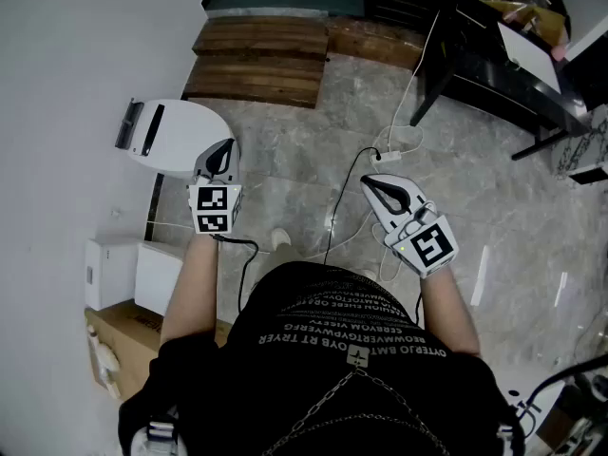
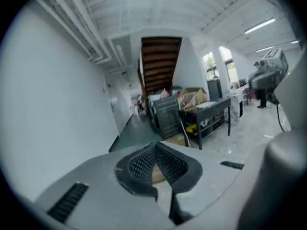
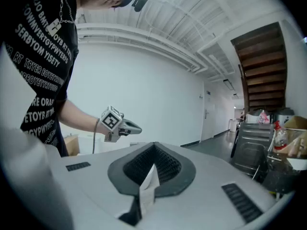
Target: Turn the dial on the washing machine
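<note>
Head view | left claw [image 1: 224, 148] closed, nearer | washing machine [image 1: 176, 136] likely just left of it | right claw [image 1: 372, 186] closed, empty | dial unseen

My left tongs [image 1: 221, 152] hang by the white washing machine [image 1: 176, 136]; my right tongs [image 1: 375, 186] over grey floor [image 1: 285, 164], well apart.

Wall [image 1: 57, 65] L; floor cables [image 1: 334, 215] ctr

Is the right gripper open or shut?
Shut. The right gripper has its two jaws meeting at the tips, with nothing between them.
</note>
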`<state>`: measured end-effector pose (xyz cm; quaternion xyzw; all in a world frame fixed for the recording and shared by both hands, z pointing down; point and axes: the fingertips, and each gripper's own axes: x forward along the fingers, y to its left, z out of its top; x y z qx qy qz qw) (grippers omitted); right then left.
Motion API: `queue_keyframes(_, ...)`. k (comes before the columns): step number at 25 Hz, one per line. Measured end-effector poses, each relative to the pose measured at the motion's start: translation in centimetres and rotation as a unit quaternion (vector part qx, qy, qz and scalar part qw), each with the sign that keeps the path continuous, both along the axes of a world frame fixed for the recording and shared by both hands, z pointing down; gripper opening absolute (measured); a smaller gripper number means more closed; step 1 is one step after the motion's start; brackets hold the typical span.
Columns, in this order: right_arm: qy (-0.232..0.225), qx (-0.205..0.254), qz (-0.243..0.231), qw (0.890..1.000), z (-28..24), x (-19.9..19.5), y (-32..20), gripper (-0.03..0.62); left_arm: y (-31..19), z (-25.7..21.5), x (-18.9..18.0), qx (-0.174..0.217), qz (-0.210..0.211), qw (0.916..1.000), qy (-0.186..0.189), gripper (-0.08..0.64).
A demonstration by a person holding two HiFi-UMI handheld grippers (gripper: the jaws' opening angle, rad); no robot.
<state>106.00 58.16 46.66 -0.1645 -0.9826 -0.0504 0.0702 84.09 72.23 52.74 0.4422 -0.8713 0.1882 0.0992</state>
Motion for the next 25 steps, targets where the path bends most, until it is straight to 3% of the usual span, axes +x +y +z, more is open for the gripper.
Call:
queue_keyframes(4, -0.031, 0.011, 0.051, 0.998, -3.0, -7.0, 2.7, -0.005, -0.9, -9.6, 0.9, 0.079, 0.096, 0.9884, -0.086, 0.006)
queue_keyframes(7, -0.046, 0.021, 0.097, 0.994, -4.7, -11.8, 4.2, -0.005, 0.6, -12.1, -0.9, 0.105, 0.129, 0.9803, -0.106, 0.006)
queue_keyframes(10, -0.05, 0.034, 0.133, 0.989, -5.2, -15.3, 6.1, -0.005, 2.9, -12.9, -4.1, 0.136, 0.125, 0.9789, -0.088, 0.006)
queue_keyframes(15, -0.039, 0.028, 0.176, 0.983, -5.0, -18.6, 8.0, -0.005, 5.7, -12.7, -8.2, 0.146, 0.123, 0.979, -0.07, 0.006)
queue_keyframes(22, -0.022, 0.009, 0.188, 0.982, -3.7, -21.4, 7.1, -0.005, 6.4, -10.9, -11.8, 0.152, 0.114, 0.9806, -0.049, 0.005)
queue_keyframes(25, -0.002, 0.028, 0.15, 0.988, -2.9, -23.6, 6.8, -0.005, 5.3, -9.8, -13.5, 0.138, 0.109, 0.9838, -0.035, 0.006)
